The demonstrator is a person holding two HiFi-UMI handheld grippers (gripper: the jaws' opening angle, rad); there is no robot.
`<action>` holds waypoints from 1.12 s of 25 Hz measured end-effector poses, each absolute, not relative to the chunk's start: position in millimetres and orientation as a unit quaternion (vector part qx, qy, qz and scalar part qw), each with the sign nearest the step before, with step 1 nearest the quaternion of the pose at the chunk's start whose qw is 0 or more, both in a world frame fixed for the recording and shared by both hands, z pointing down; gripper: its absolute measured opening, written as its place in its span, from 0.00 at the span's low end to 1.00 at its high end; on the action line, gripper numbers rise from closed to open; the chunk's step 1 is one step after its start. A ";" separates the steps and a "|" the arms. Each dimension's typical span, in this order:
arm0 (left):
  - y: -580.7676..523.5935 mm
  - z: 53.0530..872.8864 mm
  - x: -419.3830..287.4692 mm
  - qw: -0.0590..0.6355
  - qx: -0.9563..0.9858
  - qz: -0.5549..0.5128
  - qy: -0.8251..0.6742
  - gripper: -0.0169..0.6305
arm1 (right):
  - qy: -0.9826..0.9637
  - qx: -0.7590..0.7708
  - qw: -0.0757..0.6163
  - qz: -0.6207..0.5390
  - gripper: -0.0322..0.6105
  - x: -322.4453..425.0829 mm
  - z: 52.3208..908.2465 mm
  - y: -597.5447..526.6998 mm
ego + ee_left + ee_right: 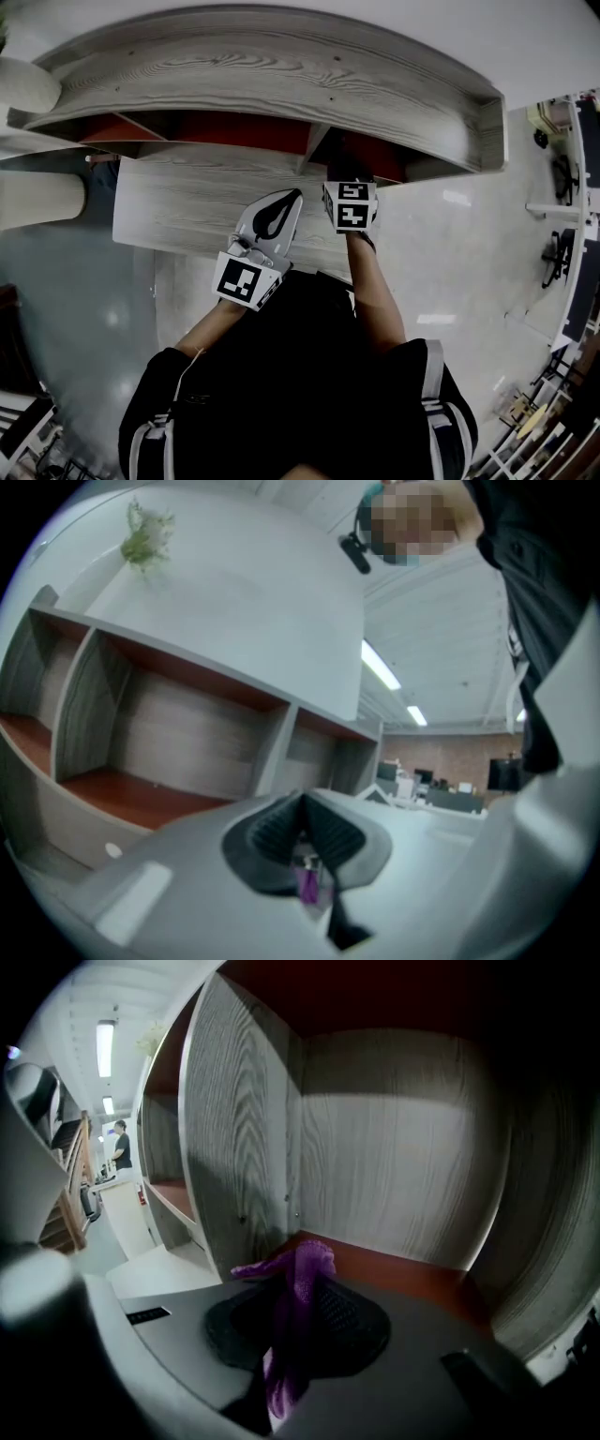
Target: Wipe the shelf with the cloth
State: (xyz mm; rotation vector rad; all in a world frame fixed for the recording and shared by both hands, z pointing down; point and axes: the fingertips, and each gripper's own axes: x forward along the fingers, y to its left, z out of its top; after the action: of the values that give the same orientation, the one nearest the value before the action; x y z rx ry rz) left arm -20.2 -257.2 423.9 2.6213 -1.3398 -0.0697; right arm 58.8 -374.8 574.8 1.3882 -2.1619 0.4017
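Observation:
The shelf (281, 80) is a grey wood unit with red-brown compartment floors. My right gripper (347, 173) reaches into the right-hand compartment and is shut on a purple cloth (298, 1279). The cloth sticks out between the pads, just above that compartment's floor (403, 1274), close to the left divider (239, 1138). I cannot tell whether the cloth touches the floor. My left gripper (284, 204) hangs over the lower ledge (178, 202), outside the compartments. Its jaws are shut in the left gripper view (302, 806), with only a small purple speck low in their seam.
A small green plant (145, 536) stands on the shelf top. The compartments to the left (141, 789) hold nothing. White floor (450, 244) lies to the right of the shelf, with desks and chairs (562, 253) beyond. A person (120, 1147) stands far off.

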 end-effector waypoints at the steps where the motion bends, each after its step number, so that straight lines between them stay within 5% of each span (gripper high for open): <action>1: -255.3 422.7 -20.9 0.097 0.885 -0.025 -0.454 0.03 | -0.805 0.507 0.269 0.148 0.13 54.0 575.0 -373.9; 20: -228.2 406.5 -23.4 0.080 0.887 -0.039 -0.453 0.03 | -0.867 0.357 0.286 0.196 0.13 10.2 579.0 -328.7; 28: -232.6 399.5 -21.5 0.069 0.895 -0.041 -0.440 0.03 | -0.796 0.560 0.119 0.195 0.13 105.8 523.9 -342.3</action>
State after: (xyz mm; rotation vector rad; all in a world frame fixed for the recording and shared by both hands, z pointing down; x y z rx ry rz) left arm -21.5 -232.6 399.5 2.6931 -1.3236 -0.1227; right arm 105.8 -342.3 523.9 1.6364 -2.3280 0.5698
